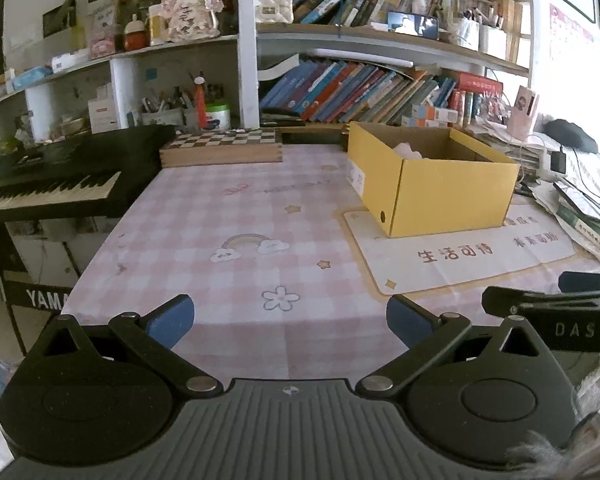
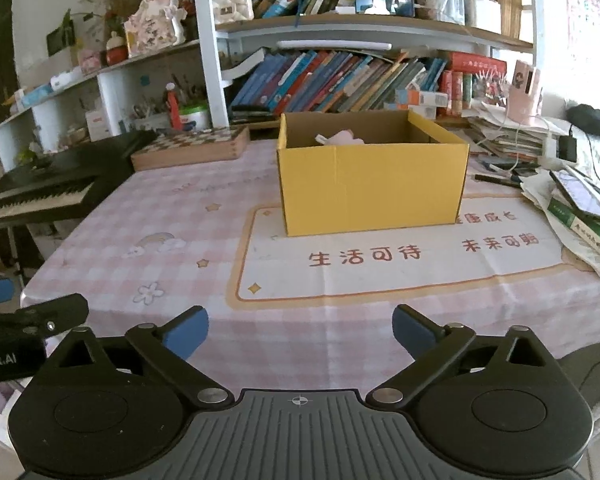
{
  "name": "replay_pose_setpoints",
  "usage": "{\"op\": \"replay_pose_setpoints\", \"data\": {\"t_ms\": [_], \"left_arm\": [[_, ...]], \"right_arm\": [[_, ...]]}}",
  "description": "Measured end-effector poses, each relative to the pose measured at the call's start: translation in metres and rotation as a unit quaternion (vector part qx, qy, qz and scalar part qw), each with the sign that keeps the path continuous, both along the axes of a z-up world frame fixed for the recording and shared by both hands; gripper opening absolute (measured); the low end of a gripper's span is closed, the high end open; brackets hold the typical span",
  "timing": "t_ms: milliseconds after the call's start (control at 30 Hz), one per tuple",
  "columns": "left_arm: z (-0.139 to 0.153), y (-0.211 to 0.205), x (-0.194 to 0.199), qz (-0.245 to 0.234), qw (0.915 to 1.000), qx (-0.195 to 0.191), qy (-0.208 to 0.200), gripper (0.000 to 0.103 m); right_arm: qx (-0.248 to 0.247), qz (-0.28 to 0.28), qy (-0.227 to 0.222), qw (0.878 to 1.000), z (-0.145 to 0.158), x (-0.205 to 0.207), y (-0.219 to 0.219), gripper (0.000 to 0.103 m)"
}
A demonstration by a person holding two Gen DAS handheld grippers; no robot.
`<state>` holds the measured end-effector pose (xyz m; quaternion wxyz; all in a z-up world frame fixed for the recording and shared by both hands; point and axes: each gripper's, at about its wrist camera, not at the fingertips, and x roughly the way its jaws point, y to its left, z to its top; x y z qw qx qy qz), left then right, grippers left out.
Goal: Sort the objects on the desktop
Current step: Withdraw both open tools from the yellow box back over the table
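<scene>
Left gripper (image 1: 290, 322) and right gripper (image 2: 300, 330) are hovering wide open, gripping nothing, nearer the camera than the yellow box (image 2: 370, 176). A pink object (image 2: 340, 137) is lying inside the box.

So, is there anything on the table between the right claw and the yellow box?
Nothing visible: only bare pink checked tablecloth and its white printed panel lie between the open right claw and the yellow cardboard box.

Matt yellow cardboard box (image 2: 372, 188); smooth checked tablecloth (image 2: 180, 248) (creased); wooden chessboard case (image 1: 220, 148).
</scene>
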<state>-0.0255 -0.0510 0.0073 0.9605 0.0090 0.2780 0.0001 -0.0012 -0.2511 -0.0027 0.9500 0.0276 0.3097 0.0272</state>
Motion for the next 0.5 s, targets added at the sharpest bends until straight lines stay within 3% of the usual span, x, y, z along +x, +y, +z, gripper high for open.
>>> {"op": "replay_pose_setpoints", "data": {"t_ms": [500], "left_arm": [[0.0011, 0.0028, -0.0021, -0.003, 0.9999, -0.009, 0.011, 0.103]], "right_arm": [[-0.011, 0.008, 0.002, 1.000, 0.0010, -0.0075, 0.0090, 0.103]]}}
